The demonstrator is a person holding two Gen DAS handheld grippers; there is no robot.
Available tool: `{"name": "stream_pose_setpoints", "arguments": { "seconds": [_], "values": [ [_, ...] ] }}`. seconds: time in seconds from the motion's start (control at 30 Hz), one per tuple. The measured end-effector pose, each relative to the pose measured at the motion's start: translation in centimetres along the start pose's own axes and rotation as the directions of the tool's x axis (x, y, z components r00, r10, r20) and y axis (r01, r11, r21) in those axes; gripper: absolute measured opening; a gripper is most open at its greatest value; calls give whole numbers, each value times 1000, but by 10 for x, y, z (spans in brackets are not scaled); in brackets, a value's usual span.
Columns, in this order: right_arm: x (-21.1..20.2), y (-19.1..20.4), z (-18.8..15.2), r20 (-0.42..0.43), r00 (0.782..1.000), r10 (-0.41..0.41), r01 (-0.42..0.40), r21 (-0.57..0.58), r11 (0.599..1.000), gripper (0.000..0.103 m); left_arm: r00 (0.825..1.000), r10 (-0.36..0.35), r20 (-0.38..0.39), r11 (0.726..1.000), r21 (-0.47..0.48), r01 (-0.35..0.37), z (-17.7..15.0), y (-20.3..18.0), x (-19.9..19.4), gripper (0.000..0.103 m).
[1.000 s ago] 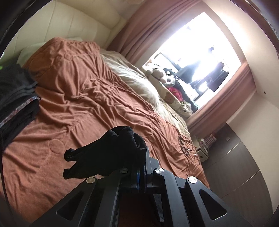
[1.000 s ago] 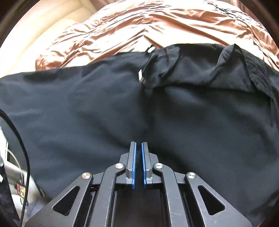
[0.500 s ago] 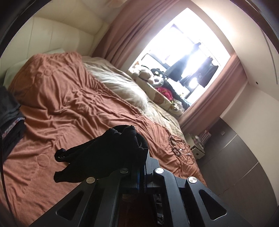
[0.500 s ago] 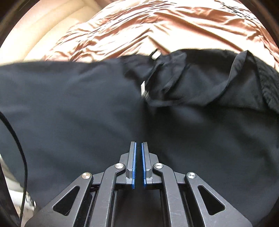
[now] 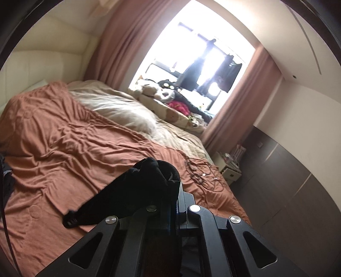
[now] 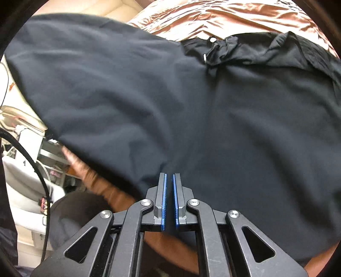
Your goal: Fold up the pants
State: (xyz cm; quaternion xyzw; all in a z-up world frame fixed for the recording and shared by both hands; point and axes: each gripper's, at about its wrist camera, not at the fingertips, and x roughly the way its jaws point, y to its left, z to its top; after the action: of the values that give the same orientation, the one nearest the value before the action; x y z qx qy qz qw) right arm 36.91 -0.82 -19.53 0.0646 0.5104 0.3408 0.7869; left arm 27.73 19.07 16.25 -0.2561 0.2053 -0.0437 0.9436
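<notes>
The left tongs point(image 5: 173, 198) are clamped tight on a bunched wad of the black pants point(image 5: 136, 191). The fabric balloons up over the fingertips in a rounded lump, and a floppy strip trails down to the left, ending in a hemmed edge above the bed. Below it, a rust-orange bedspread point(image 5: 64, 138) covers the bed, soft and full of fine creases. A cream quilt point(image 5: 119, 110) is heaped behind it, with plush toys point(image 5: 157, 91) piled by the bright window between dusty-pink curtains point(image 5: 119, 42).

In the right wrist view, the pants point(image 6: 170, 102) fill nearly the whole frame as a wide, matte black sheet with gentle ripples. The waistband is crumpled near the top, showing a small pale button point(image 6: 212, 39) and a metal clasp. The right tongs point(image 6: 168, 176) have their blue-lined pads nearly together, pinching the cloth's near edge, which dips between them. Shiny coppery bedding point(image 6: 234, 17) peeks out above. A black cable point(image 6: 34, 166) loops at the left.
</notes>
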Motion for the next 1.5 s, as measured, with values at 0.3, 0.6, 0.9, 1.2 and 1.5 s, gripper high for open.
{"name": "stream_pose_setpoints", "arguments": {
  "seconds": [0.3, 0.6, 0.9, 1.2, 1.5],
  "values": [
    [-64, -20, -32, 131, 991, 18, -25, 50, 998, 3, 998, -61, -19, 995, 81, 62, 1, -69, 10, 2],
    [-154, -45, -79, 291, 956, -33, -8, 138, 990, 54, 990, -125, -68, 980, 150, 134, -6, -140, 38, 2],
    [-241, -81, -137, 450, 887, -105, -6, 239, 971, 69, 973, -182, -144, 959, 194, 208, -23, -209, 86, 3],
    [-299, -103, -191, 523, 830, -196, 18, 327, 945, 69, 935, -241, -259, 932, 207, 297, -58, -270, 148, 3],
    [-323, -118, -231, 546, 789, -280, 17, 438, 899, 69, 880, -272, -390, 904, 211, 373, -118, -311, 206, 3]
  ]
}}
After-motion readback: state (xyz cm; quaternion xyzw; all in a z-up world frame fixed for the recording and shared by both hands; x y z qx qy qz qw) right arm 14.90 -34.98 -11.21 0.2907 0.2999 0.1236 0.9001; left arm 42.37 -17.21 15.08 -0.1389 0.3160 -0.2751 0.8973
